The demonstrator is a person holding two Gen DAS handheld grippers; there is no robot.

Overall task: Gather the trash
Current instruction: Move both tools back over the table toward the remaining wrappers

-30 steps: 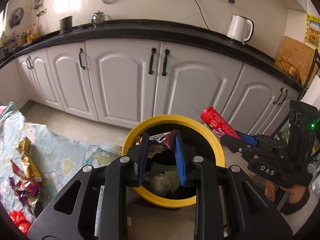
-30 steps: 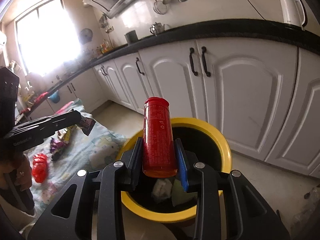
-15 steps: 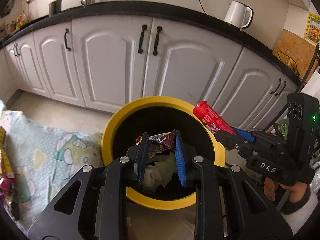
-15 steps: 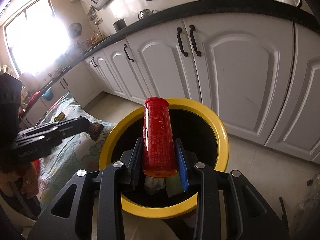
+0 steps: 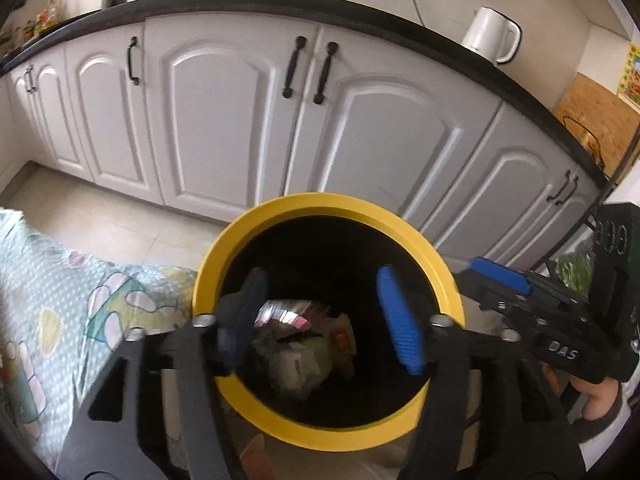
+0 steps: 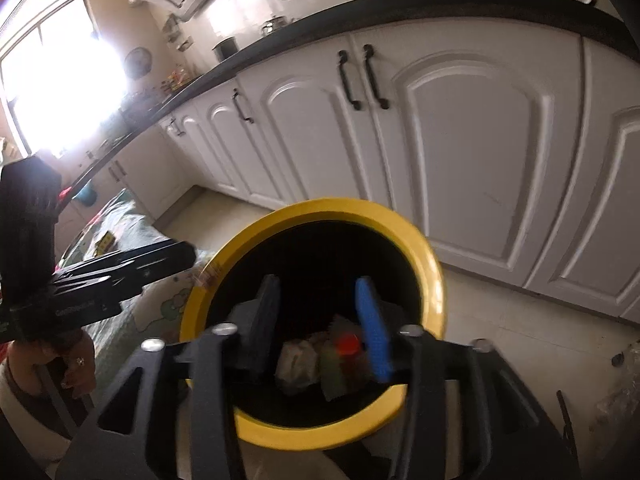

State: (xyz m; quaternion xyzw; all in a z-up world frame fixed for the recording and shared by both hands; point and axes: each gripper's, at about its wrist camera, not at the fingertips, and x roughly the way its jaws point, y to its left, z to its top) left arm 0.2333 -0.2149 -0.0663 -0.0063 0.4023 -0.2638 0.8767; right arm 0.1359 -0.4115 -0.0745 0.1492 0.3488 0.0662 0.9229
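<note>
A black bin with a yellow rim (image 5: 320, 204) stands on the floor in front of white cabinets. My left gripper (image 5: 320, 280) hangs over its mouth with the jaws opening and nothing between them. A shiny wrapper (image 5: 284, 316) lies below it on the trash heap inside. My right gripper (image 6: 317, 284) is over the same bin (image 6: 344, 205), its jaws also opening and empty. The red can (image 6: 347, 345) lies down in the bin among crumpled wrappers. Each gripper shows in the other's view: the right gripper (image 5: 496, 276) at the rim's right, the left gripper (image 6: 160, 260) at its left.
White cabinet doors (image 5: 224, 112) run close behind the bin under a black counter with a white kettle (image 5: 490, 36). A patterned cloth (image 5: 60, 312) lies on the floor left of the bin, with a small wrapper (image 6: 105, 240) on it. A person's hand (image 6: 76, 364) holds the left tool.
Both grippers let go: the wrapper dropped from the left jaws and the red can from the right jaws into the bin. Both moved lower over the bin.
</note>
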